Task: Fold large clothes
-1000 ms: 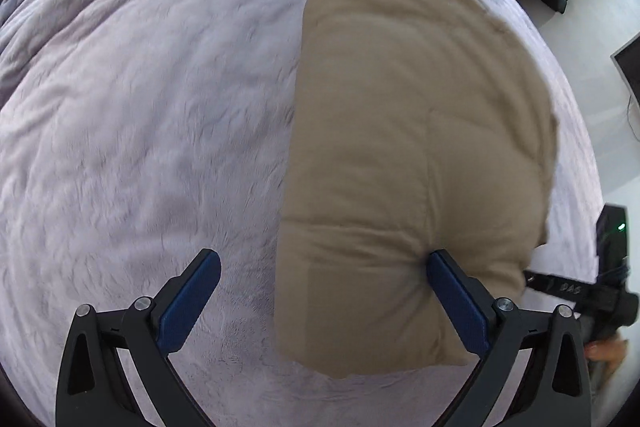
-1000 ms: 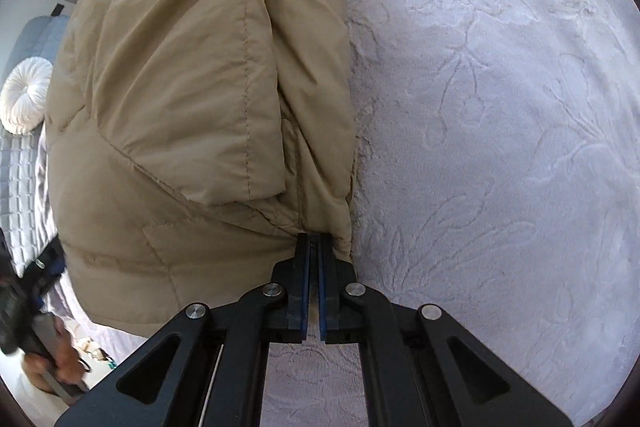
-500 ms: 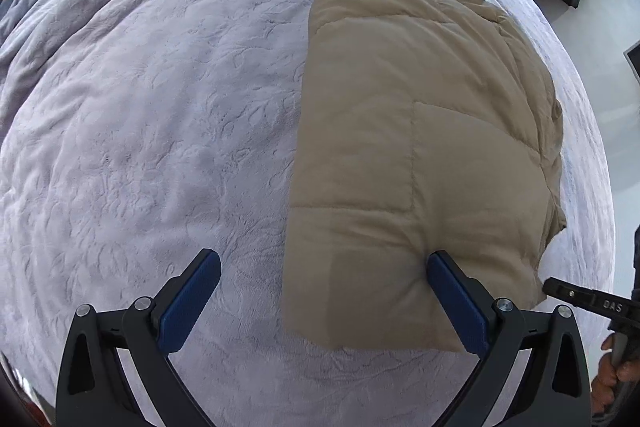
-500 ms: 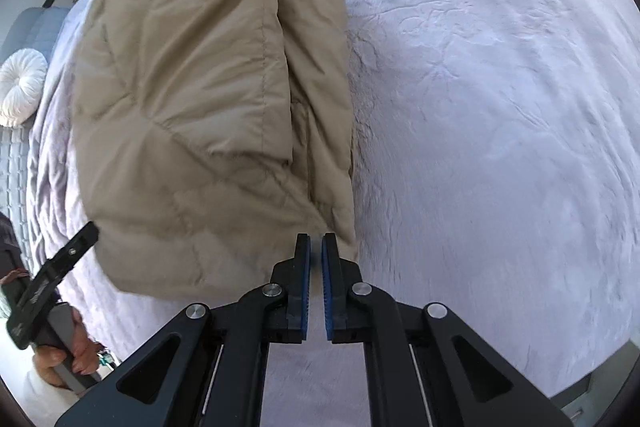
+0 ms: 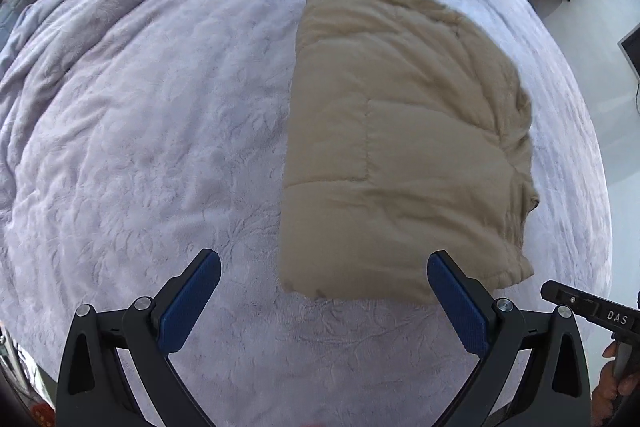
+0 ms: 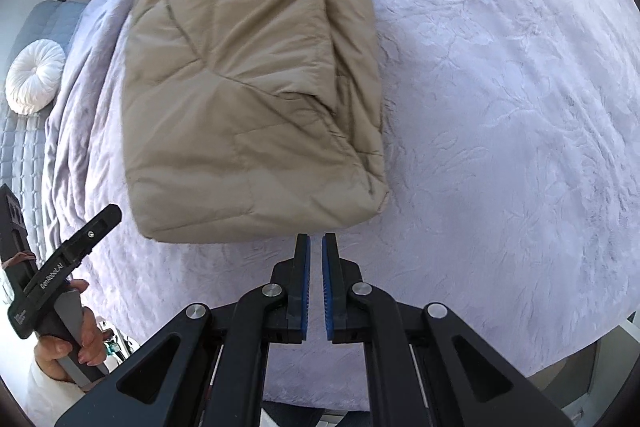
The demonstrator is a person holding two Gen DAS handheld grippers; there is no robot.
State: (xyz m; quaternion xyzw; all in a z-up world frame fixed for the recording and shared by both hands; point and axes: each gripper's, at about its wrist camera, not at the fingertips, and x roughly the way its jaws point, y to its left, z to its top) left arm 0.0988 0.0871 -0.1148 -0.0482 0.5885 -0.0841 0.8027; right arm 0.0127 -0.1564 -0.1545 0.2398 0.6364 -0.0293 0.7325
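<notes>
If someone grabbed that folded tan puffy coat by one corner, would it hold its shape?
Probably not. The tan coat looks soft and quilted, so its layers would likely sag and unfold. Its puffiness suggests it is light for its bulk. On the fuzzy bedspread, a push would likely bunch it rather than slide it.

Our right gripper no longer pinches the corner of the folded tan quilted puffer coat; its blue-padded fingers now stand slightly parted, drawn back clear of the coat's near edge. Our left gripper has also backed away, so its right pad no longer touches the coat. The coat now lies flatter on the lavender embossed bedspread.
</notes>
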